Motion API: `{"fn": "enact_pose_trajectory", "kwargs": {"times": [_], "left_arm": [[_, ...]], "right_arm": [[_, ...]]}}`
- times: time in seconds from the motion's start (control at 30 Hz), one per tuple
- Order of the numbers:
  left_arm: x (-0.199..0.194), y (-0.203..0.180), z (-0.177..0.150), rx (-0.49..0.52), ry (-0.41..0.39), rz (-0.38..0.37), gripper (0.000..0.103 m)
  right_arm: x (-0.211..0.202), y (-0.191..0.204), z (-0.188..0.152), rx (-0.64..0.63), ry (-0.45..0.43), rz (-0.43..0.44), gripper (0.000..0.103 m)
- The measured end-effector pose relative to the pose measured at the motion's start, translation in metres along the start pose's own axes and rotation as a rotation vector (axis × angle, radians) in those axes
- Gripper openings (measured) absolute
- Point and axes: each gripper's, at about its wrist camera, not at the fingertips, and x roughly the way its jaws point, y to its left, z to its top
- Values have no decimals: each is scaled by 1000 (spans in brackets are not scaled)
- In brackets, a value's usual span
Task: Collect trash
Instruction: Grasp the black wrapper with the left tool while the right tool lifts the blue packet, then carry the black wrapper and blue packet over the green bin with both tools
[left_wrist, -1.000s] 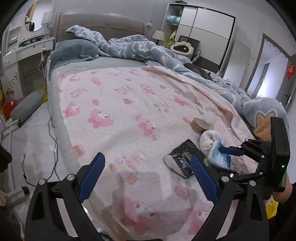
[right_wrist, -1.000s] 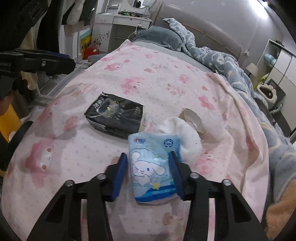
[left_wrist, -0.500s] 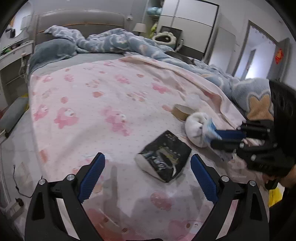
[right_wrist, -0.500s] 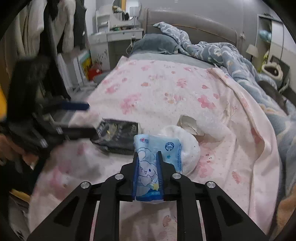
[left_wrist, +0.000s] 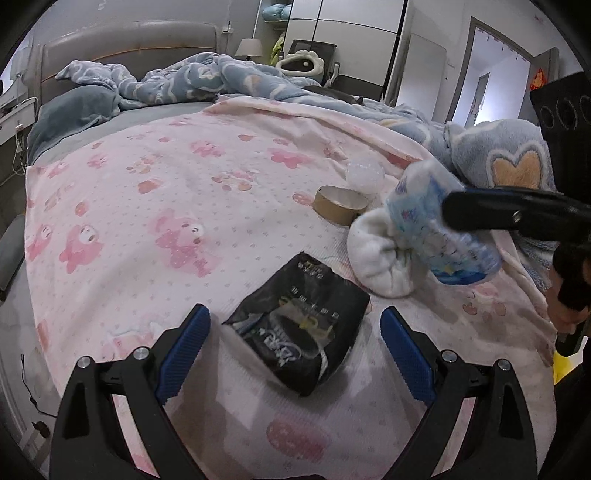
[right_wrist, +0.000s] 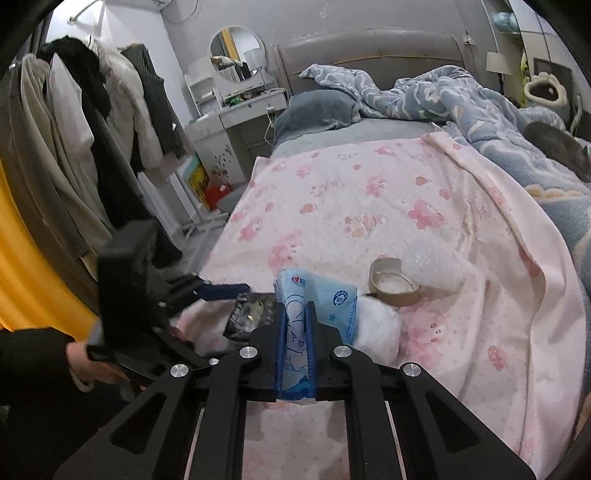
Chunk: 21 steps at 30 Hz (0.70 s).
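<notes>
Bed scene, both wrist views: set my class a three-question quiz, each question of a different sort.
1. True or false: the right gripper is shut on the light blue cartoon-printed plastic packet.
2. Which item lies between the left gripper's open fingers? A) brown cardboard tape ring B) crumpled black foil wrapper C) white rolled sock
3. Fill in: the tape ring rests on the ____ patterned bedsheet.

Key: 1 true; 2 B; 3 pink.

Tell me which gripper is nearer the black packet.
Left. The left gripper is open, straddling the black packet on the bed; the right gripper is off to its side, shut on the blue packet.
</notes>
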Motion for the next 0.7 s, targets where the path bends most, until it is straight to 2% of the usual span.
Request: {"fn": "enact_pose_trajectory", "kwargs": {"times": [0.47,0.57,0.7], "left_arm": [[6,-5,8,29,-9,-29,74],[1,-9,7,43,-22,-28,72],[-9,-6,6,-2,-31,-41,72]], "right_arm": [[-2,-13,6,38,-2,1,10],[1,-9,8,34,11,-19,10],[4,-3,11,34,16,-40,10]]}}
